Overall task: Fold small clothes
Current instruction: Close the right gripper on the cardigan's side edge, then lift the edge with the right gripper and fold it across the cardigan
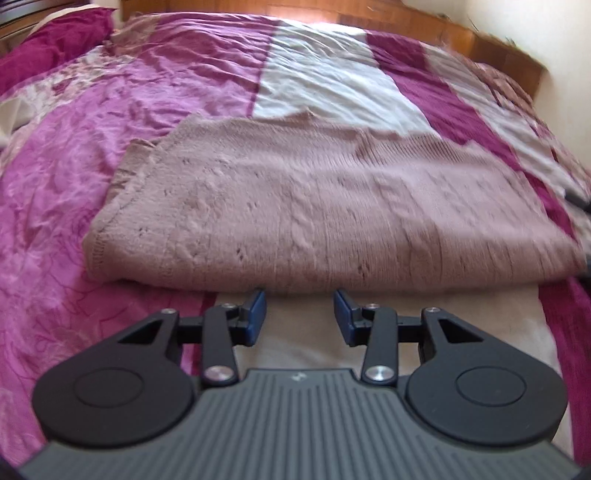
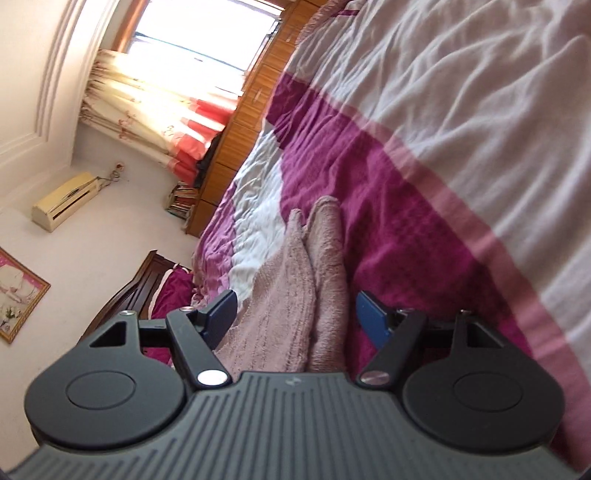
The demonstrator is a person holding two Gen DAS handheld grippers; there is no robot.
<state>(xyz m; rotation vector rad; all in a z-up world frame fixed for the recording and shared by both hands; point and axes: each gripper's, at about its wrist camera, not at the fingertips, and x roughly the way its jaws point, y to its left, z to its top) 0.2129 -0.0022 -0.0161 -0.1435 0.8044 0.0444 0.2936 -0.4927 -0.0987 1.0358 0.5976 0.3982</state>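
A dusty-pink knitted sweater (image 1: 295, 206) lies folded flat across the bed, its thick folded edge nearest to me. My left gripper (image 1: 299, 299) is open just in front of that edge, over a cream patch of the bedspread (image 1: 110, 129), with nothing between its blue pads (image 1: 258, 314). In the tilted right wrist view the sweater (image 2: 325, 236) shows end-on as two stacked layers. My right gripper (image 2: 297, 297) is wide open with those layers between its fingers. The right pad (image 2: 373, 321) stands apart from the knit.
The bedspread (image 2: 443, 110) has magenta, pink and white patches and is creased. A magenta pillow (image 1: 48, 40) lies at the far left and a wooden frame (image 1: 406, 22) runs behind the bed. A curtained window (image 2: 155, 96), an air conditioner (image 2: 62, 201) and a framed picture (image 2: 18, 295) line the wall.
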